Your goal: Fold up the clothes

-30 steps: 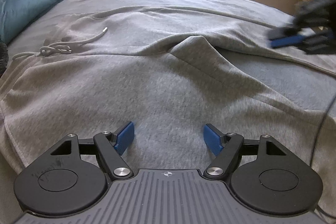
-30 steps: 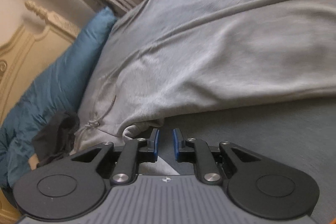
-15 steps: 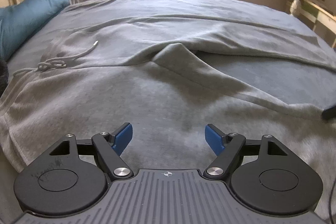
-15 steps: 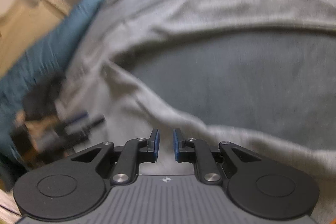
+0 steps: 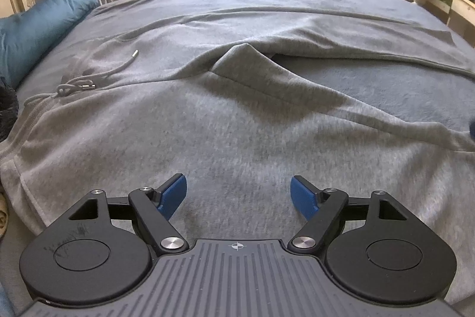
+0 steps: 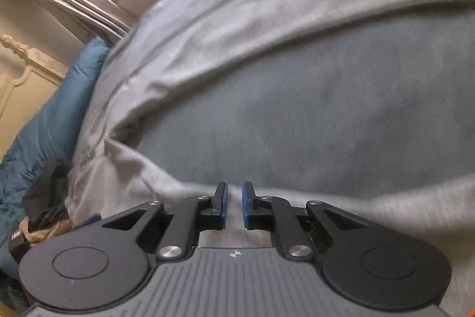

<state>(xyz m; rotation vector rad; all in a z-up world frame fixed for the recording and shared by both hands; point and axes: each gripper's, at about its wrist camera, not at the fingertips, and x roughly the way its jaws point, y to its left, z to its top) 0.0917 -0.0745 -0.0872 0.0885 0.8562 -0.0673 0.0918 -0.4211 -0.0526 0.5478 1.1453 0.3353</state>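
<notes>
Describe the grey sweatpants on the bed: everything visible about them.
The grey sweatpants are light heather grey, a soft fleecy knit by the look. They lie spread flat but rumpled across the darker grey bedspread, waistband toward the blue pillow. A knotted drawstring with metal tips rests on the waist. The two legs part at a raised fold of the crotch, bedspread showing between them. Nothing grips them; the left gripper hovers open above one leg.

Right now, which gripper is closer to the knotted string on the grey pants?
Left. The left gripper hovers open over the pants, with the knotted string just ahead to its left. The right gripper is closing farther along, down a leg.
</notes>
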